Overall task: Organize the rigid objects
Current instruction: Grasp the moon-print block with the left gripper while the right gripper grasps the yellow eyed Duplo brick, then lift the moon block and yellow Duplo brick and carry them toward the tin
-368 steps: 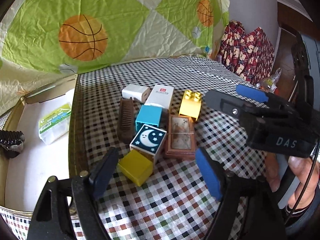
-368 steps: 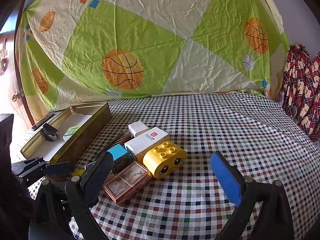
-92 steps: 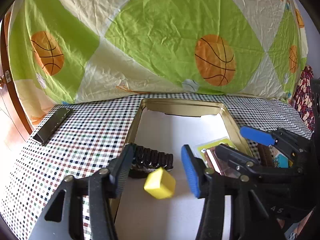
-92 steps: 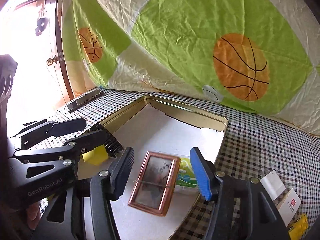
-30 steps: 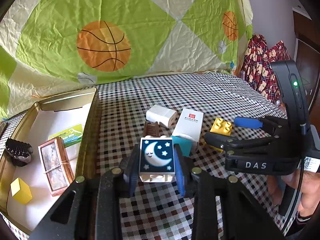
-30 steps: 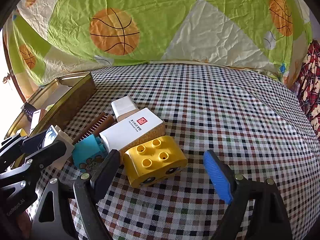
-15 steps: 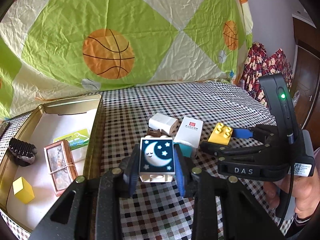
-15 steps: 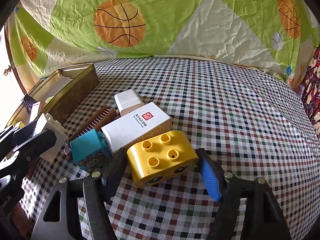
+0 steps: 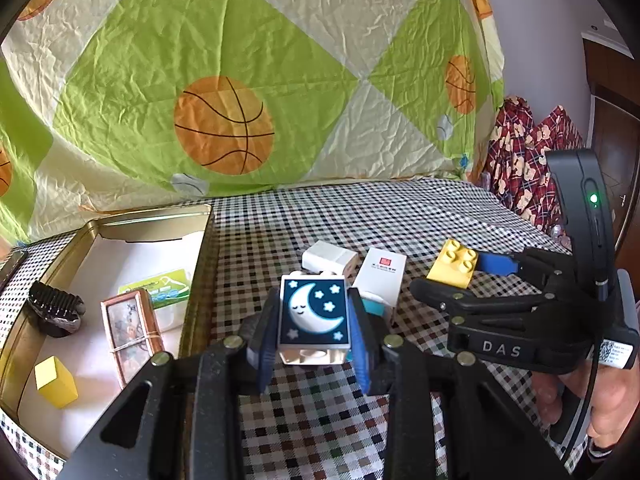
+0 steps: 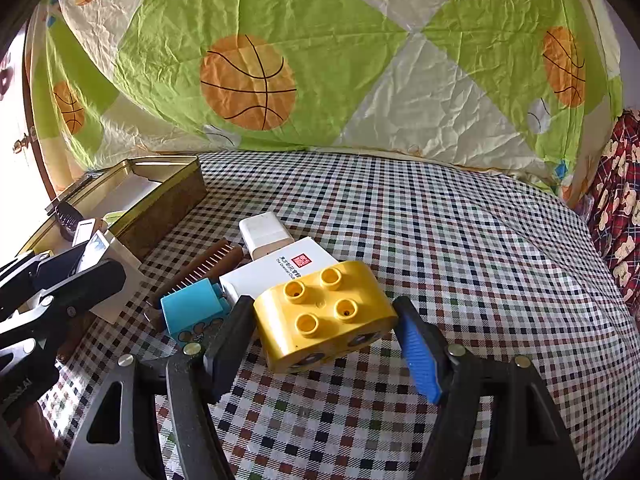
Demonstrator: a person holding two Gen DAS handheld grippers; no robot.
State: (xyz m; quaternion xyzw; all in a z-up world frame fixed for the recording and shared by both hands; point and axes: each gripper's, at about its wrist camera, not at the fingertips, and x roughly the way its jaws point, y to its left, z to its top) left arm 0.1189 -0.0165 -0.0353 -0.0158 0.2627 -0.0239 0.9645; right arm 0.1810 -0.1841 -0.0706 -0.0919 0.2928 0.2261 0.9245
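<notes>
A moon block [image 9: 313, 316] sits clamped between the pads of the left gripper [image 9: 314, 334], raised above the checked cloth [image 9: 320, 412]. At three o'clock from it, the right gripper [image 10: 325, 338] grips a yellow brick [image 10: 325, 316] from both sides, its studs facing up; whether the brick is off the cloth cannot be told.

At nine o'clock from the moon block lies an open gold tin [image 9: 158, 222]. It already holds a yellow cube [image 9: 56, 382], a framed picture [image 9: 132, 330], a green-labelled packet [image 9: 160, 292] and a dark brush [image 9: 56, 312].

Left on the cloth between the two grippers are a white box [image 10: 276, 270] with a red stamp, a white adapter [image 10: 264, 234] at its twelve o'clock, a blue block [image 10: 196, 310] and a brown comb [image 10: 200, 268] at its nine o'clock. So the sorting looks roughly halfway: four things in the tin, two in hand, four waiting.

The cloth covers a wide flat surface. Behind it hangs a crumpled green and cream sheet [image 10: 320, 52] printed with basketballs. At three o'clock, red patterned fabric [image 9: 528, 164] and a dark door [image 9: 616, 160] show.
</notes>
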